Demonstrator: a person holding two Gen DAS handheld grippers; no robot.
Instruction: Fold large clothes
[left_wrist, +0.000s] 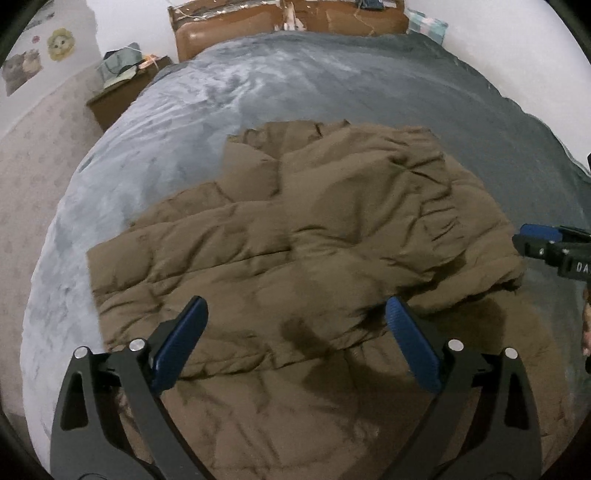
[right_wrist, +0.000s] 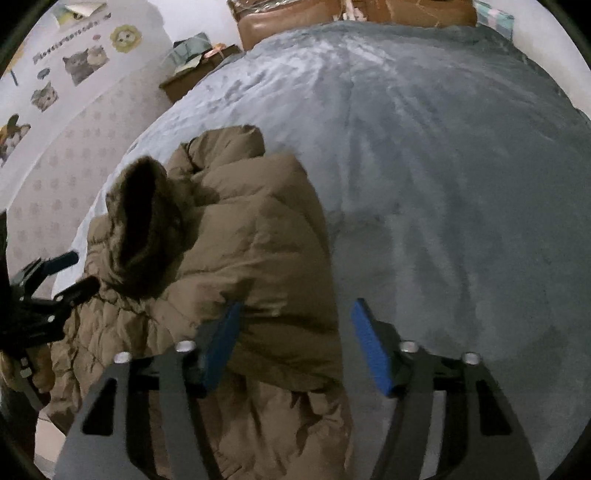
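Grey blanket (left_wrist: 332, 81) covers the bed, and the brown padded coat (left_wrist: 314, 229) lies on it, partly folded, near the front edge. Left gripper (left_wrist: 295, 325) and right gripper (right_wrist: 295, 332) both hang above it, jaws apart, holding nothing. Puffy layers may spring open if gripped thinly. No containers are visible.

Bed w/ grey-blue fleece blanket (left_wrist: 332, 81) fills most of both views. Brown headboard (left_wrist: 229, 29) at top centre, surface worn and peeling. Checked pillow (left_wrist: 428, 23) top right. Wooden nightstand (left_wrist: 122, 96) upper left, cluttered w/ bags. White wall (right_wrist: 122, 14) at left w/ cat stickers (right_wrist: 84, 62); patterned wallpaper (right_wrist: 62, 162) below them. Light dim, cool.
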